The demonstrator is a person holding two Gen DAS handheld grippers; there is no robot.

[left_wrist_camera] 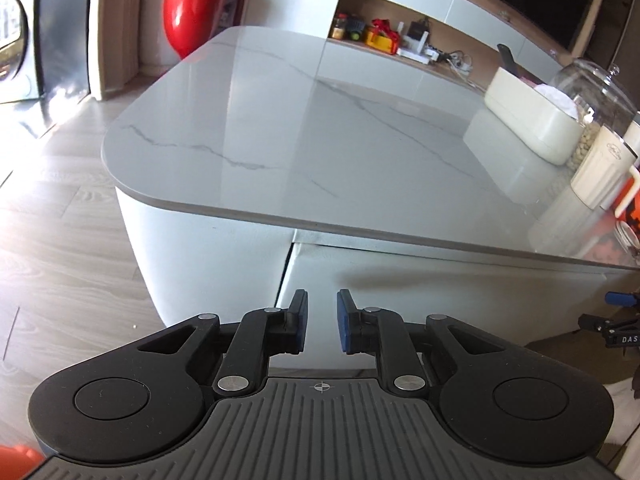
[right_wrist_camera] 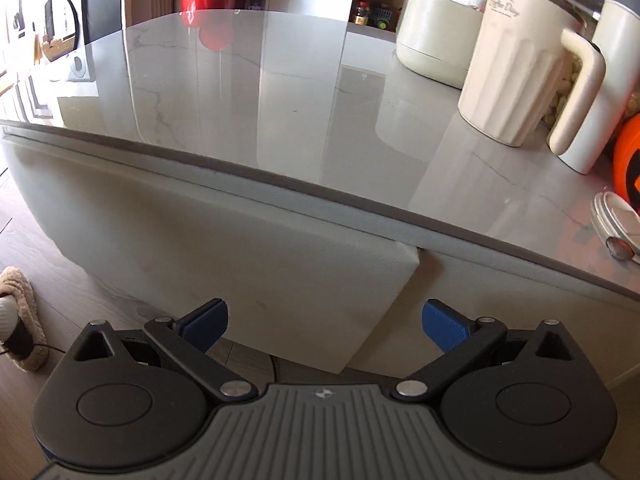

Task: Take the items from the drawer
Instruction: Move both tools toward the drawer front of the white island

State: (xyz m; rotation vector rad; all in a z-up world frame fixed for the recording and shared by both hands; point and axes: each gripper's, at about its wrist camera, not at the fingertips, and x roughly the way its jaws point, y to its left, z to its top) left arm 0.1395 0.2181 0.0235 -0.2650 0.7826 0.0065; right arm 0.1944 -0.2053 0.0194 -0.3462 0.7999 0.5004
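A white drawer front (left_wrist_camera: 440, 292) sits under the grey marble tabletop (left_wrist_camera: 320, 128). My left gripper (left_wrist_camera: 322, 312) hovers just before the drawer's left seam, open by a narrow gap, with nothing between its blue pads. In the right wrist view the same drawer front (right_wrist_camera: 240, 248) ends at a right edge (right_wrist_camera: 414, 264) that stands slightly proud of the neighbouring panel. My right gripper (right_wrist_camera: 326, 314) is wide open in front of that edge and touches nothing. The drawer's inside is hidden.
On the tabletop's right side stand a cream tub (right_wrist_camera: 436, 44), a ribbed cream mug (right_wrist_camera: 516, 68), a glass-domed jar (left_wrist_camera: 588, 92), an orange object (right_wrist_camera: 628, 164) and a lid (right_wrist_camera: 616, 220). A red vase (left_wrist_camera: 192, 8) stands beyond the table and a fluffy slipper (right_wrist_camera: 20, 312) lies on the wooden floor.
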